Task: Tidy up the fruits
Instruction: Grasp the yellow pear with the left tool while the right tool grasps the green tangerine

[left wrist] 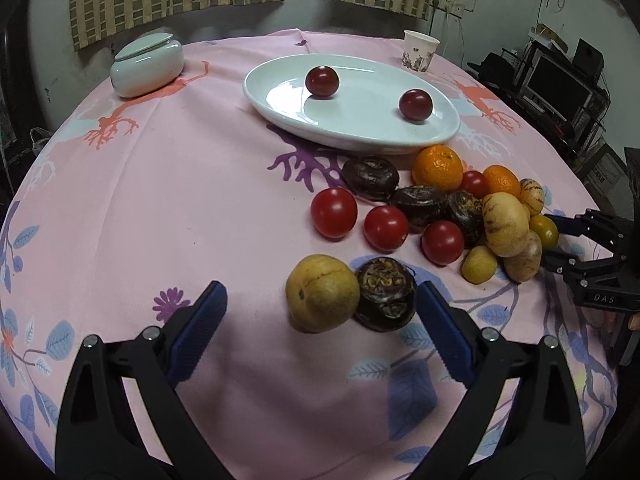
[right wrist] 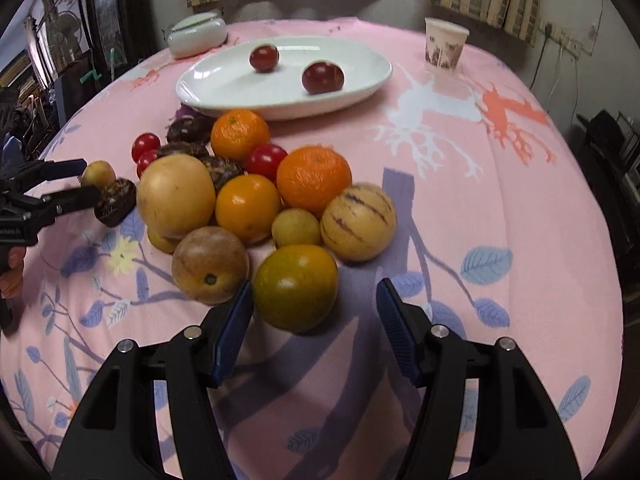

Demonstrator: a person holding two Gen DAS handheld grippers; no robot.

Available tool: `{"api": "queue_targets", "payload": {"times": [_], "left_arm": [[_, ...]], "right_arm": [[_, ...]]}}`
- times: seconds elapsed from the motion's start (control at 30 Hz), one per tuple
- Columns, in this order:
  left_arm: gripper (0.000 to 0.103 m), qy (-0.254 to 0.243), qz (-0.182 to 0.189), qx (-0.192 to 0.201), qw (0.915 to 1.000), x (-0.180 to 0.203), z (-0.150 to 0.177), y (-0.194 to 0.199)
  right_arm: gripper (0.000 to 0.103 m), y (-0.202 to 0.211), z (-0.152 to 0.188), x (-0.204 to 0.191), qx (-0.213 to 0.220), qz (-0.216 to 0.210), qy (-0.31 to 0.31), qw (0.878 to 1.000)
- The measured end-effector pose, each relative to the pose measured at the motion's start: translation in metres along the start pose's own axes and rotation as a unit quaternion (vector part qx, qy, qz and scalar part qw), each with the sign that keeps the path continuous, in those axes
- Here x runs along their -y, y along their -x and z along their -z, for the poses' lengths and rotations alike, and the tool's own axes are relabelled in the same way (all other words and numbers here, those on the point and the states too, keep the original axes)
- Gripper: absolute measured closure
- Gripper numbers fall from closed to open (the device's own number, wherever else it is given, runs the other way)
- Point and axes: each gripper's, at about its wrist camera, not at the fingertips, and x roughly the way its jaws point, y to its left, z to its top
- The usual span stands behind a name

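The green-orange fruit (right wrist: 295, 287) lies at the near edge of the pile, at 12 o'clock from the right gripper (right wrist: 314, 330). It sits between the half-wide jaws, nearer the left pad, not yet pressed. The left gripper (left wrist: 322, 322) stands wide and farther away.

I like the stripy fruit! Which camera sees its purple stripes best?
The right wrist view: the stripy fruit sits close, nothing covering it, stripes clear. The left wrist view shows it small and far off, half hidden behind the pile.
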Motion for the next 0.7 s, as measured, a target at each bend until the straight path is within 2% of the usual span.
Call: {"api": "queue_targets", "payload": {"times": [0.07,0.1,0.2,0.37,0.53,0.6,0.7], "left_arm": [[0.006,-0.007,-0.006,0.004,1.0,0.002,0.0,0.002],[0.006,-0.008,-0.007,0.005,0.9999,0.002,0.0,0.002],[0.006,-0.007,-0.013,0.006,0.9999,0.001,0.0,0.002],[0.006,0.012,-0.016,0.004,0.9998,-0.009,-0.002,0.005],[0.006,0.01,-0.052,0.0,0.9986,-0.019,-0.001,0.008],[0.006,0.0,-0.053,0.0,0.9986,-0.018,0.0,0.009],[0.006,-0.037,-0.083,-0.005,0.9959,-0.008,0.002,0.007]], "right_arm": [[0.06,-0.002,0.0,-0.005,-0.003,-0.007,0.006,1.0],[0.062,-0.004,0.0,-0.008,-0.007,0.001,0.009,1.0],[0.063,-0.004,0.0,-0.009,-0.011,0.006,0.008,1.0],[0.063,0.016,-0.004,-0.003,0.028,-0.006,-0.007,1.0],[0.063,0.018,-0.004,-0.004,0.028,-0.01,-0.006,1.0],[0.063,0.018,-0.004,-0.005,0.027,-0.011,-0.005,1.0],[0.063,0.02,-0.004,-0.005,0.031,-0.016,-0.005,0.999]]}}
